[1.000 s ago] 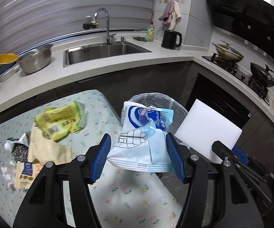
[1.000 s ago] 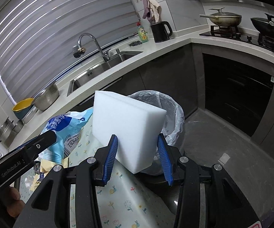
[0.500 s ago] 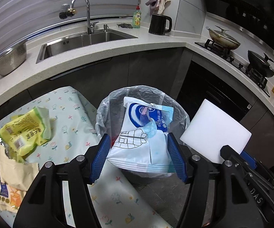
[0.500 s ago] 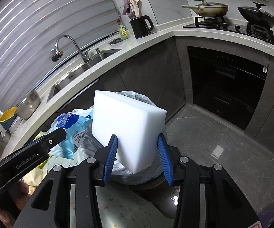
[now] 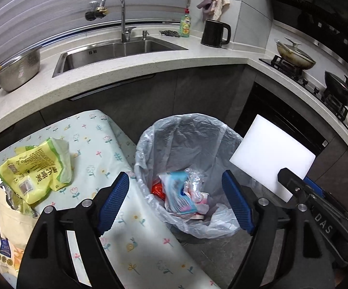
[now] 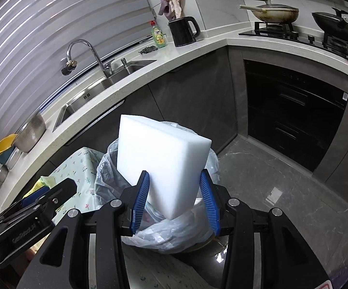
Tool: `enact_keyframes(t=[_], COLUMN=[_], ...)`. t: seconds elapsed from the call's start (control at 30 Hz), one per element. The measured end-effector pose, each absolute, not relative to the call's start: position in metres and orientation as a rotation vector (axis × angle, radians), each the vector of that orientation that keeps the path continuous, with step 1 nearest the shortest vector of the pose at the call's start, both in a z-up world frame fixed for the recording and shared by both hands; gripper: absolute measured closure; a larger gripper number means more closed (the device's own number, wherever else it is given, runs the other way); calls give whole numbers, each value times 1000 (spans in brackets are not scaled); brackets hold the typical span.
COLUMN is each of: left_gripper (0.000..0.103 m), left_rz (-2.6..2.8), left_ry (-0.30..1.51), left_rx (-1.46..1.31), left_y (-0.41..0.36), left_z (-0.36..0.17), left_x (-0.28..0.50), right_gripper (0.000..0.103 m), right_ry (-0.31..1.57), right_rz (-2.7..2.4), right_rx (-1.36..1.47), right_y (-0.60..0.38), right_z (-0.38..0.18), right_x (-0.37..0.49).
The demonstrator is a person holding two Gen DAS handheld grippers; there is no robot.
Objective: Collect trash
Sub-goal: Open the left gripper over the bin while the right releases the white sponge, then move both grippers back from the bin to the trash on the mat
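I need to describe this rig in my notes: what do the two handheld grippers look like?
Both the left gripper and the right gripper have black angular frames with silver bolts and blue ribbed finger pads. White lettering is printed on each black body.

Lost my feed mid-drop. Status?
Left gripper opening, empty. Right gripper clamps white foam block over bin. Blue wrapper in bin. Nothing blocking.

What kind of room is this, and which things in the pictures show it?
Most likely a home kitchen: a steel sink with a curved faucet is set into the counter, a gas stove carries two pans, and a kettle stands in the corner.
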State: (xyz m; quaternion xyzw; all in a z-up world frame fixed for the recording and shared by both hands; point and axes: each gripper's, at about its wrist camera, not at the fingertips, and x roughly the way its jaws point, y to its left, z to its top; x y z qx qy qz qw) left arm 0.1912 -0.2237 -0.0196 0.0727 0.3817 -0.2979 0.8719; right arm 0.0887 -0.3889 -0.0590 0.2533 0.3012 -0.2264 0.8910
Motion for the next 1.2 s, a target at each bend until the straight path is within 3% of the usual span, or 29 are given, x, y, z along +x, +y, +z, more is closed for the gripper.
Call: enact_keyframes(t=[0.43,1.2], left_gripper=[22,21], left_rz=[-524,-407], left_ry=[792,744], left_rx=[100,2], left_y=[-175,-73], left_z=[-13,24], left_x=[208,181], right_gripper=[47,43], right_ry=[630,631], right_rz=[-402,-259], right_rx=[469,381], right_y=[-351,-249], right_z=[-49,-7], right_x=[120,108])
